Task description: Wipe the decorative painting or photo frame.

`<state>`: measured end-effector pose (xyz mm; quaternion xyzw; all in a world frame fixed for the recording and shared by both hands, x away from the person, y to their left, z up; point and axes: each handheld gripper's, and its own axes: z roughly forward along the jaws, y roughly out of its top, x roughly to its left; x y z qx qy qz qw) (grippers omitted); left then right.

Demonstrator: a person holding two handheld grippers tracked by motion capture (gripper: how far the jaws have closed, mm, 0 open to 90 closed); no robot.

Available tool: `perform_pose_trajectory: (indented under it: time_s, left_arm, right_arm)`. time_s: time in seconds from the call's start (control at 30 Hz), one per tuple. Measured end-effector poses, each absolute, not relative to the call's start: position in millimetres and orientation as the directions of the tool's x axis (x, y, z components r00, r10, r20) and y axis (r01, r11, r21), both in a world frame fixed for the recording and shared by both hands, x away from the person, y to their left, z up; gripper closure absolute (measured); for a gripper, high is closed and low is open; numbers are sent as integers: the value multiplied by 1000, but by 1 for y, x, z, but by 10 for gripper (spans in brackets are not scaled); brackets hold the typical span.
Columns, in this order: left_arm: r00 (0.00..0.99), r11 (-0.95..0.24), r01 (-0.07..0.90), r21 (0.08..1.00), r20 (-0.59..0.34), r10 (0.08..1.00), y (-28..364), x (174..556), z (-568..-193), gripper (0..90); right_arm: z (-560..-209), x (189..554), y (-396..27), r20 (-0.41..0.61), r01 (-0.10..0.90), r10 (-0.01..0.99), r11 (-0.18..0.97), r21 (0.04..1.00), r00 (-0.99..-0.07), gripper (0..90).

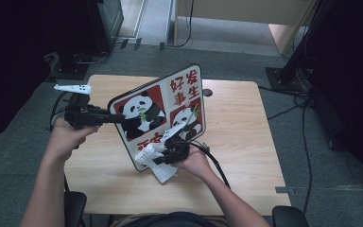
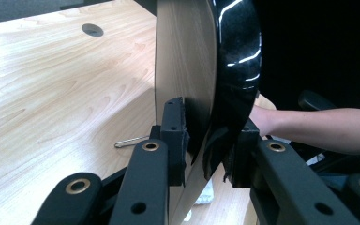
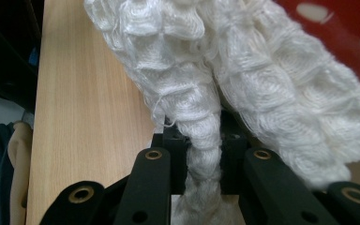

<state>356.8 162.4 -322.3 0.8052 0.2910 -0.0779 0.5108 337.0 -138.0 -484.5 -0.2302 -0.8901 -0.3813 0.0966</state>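
A panda tray [image 1: 158,113] with red panels and Chinese characters stands tilted on its lower edge on the wooden table [image 1: 246,142]. My left gripper [image 1: 118,118] is shut on the tray's left rim; in the left gripper view the jaws clamp the tray's edge [image 2: 201,93], wood-coloured back to the left and glossy black front to the right. My right gripper [image 1: 168,156] is shut on a white waffle-weave cloth [image 1: 158,163] and holds it against the tray's lower front. In the right gripper view the cloth [image 3: 225,84] bunches between the jaws, with the tray's red surface [image 3: 337,33] behind it.
A round cable hole [image 1: 207,92] sits at the table's far edge. A small metal clip [image 2: 130,142] lies on the table behind the tray. Black stands and cables [image 1: 302,109] cross the grey carpet to the right. My right forearm [image 2: 318,126] shows past the tray.
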Motion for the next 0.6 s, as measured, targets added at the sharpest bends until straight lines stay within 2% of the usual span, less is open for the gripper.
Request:
perform_pose_trajectory:
  time_s: [0.4, 0.6]
  left_arm:
    - [816, -300, 549, 780, -423, 394, 163, 358, -323, 737]
    - [814, -295, 552, 780, -427, 394, 163, 359, -323, 734]
  right_arm:
    - [-480, 337, -137, 358, 500, 349, 618, 607, -866, 786]
    - [-466, 336, -140, 346, 488, 345, 601, 632, -873, 786]
